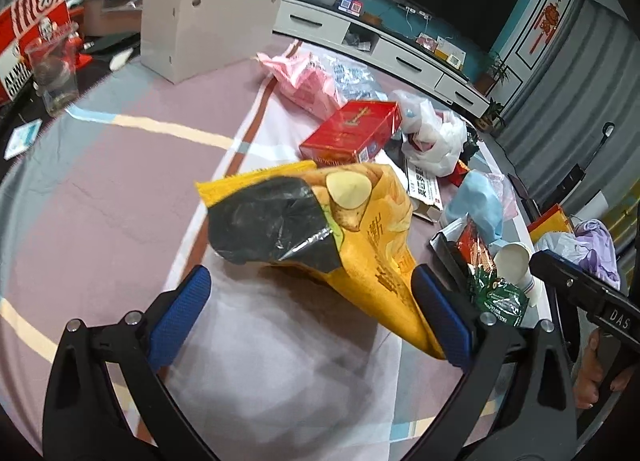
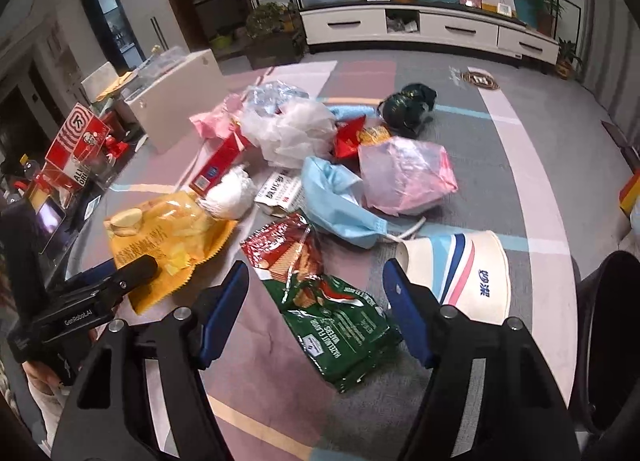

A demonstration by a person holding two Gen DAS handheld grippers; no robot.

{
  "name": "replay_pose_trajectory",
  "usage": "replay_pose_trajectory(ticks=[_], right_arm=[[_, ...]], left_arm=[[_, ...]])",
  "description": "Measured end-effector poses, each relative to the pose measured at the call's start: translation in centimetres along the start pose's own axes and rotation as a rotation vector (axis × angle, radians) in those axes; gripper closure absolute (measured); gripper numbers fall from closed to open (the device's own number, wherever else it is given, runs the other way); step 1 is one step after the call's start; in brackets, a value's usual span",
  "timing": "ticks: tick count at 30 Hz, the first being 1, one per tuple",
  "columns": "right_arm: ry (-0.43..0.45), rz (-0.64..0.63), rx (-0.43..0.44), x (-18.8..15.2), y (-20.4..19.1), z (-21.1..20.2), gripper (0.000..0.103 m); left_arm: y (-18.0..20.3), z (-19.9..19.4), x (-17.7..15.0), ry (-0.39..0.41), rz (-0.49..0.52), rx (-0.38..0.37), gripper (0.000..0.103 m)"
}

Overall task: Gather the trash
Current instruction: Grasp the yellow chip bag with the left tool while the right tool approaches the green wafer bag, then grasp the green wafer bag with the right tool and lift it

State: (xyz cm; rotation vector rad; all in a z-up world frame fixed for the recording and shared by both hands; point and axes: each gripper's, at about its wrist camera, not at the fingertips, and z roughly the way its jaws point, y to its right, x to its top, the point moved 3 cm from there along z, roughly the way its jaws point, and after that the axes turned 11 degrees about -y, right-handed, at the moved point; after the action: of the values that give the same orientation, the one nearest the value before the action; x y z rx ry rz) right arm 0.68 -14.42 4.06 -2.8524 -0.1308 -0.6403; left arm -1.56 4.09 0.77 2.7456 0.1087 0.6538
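A yellow chip bag (image 1: 384,229) lies crumpled on the patterned cloth (image 1: 100,201). My left gripper (image 1: 312,277) stands wide open around its near end, and the bag's corner runs close along the right blue pad (image 1: 436,309). In the right wrist view the same chip bag (image 2: 168,229) shows at the left, with the left gripper's black finger over its edge. My right gripper (image 2: 316,273) is open above a green and red wafer wrapper (image 2: 340,321), which lies flat between the fingers without the pads pressing on it.
A paper cup (image 2: 460,273) lies on its side against the right finger. Behind are a blue face mask (image 2: 340,201), a pink bag (image 2: 404,173), a white plastic bag (image 2: 292,129), a red box (image 1: 352,129) and a dark green bag (image 2: 408,105). A white box (image 1: 208,29) and a plastic cup (image 1: 54,73) stand far left.
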Motion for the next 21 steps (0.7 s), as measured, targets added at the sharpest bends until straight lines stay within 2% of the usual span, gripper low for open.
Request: replay_pose_trajectory(ticks=[5,6,7,8,12,15,16,18,19,21], right_arm=[[-0.045,-0.031,-0.009,-0.4,-0.2,1.6,0.033],[-0.058,-0.036,-0.018,-0.5,-0.2,2.1,0.033],[-0.068,-0.039,-0.017,-0.5,-0.3,2.5,0.033],[-0.078,-0.044,-0.012,-0.5,-0.4,3.0,0.033],[-0.11,-0.082,-0.04,-0.1,-1.0,4.6,0.033],[-0.135,-0.089,-0.047,0.0,-1.1,5.8,0.033],[-0.14,-0.092,-0.047,0.0,-1.1,6.2,0.035],[-0.137,-0.103,-0.051,0.0,-1.3,6.3,0.041],[-0.14,-0.107,-0.048,-0.1,-1.3,6.3,0.052],[-0.147,-0.103,-0.029,-0.2,-1.3,6.2,0.056]], left_arm=[[0.0,1.3,-0.1,-0.024,-0.023,-0.061,0.015],[0.1,1.4,-0.1,-0.023,-0.026,-0.071,0.02],[0.1,1.5,-0.2,-0.023,-0.031,-0.092,0.029],[0.2,1.5,-0.3,-0.022,-0.035,-0.112,0.033],[0.4,1.4,-0.3,-0.027,-0.051,-0.197,0.076],[0.6,1.5,-0.5,-0.026,-0.045,-0.174,0.086],[0.8,1.3,-0.6,-0.023,-0.038,-0.168,0.086],[1.2,0.6,-0.7,-0.006,-0.028,-0.162,0.087],[1.3,0.2,-0.7,0.004,-0.021,-0.16,0.087],[1.7,-0.7,-0.8,0.027,-0.01,-0.162,0.087]])
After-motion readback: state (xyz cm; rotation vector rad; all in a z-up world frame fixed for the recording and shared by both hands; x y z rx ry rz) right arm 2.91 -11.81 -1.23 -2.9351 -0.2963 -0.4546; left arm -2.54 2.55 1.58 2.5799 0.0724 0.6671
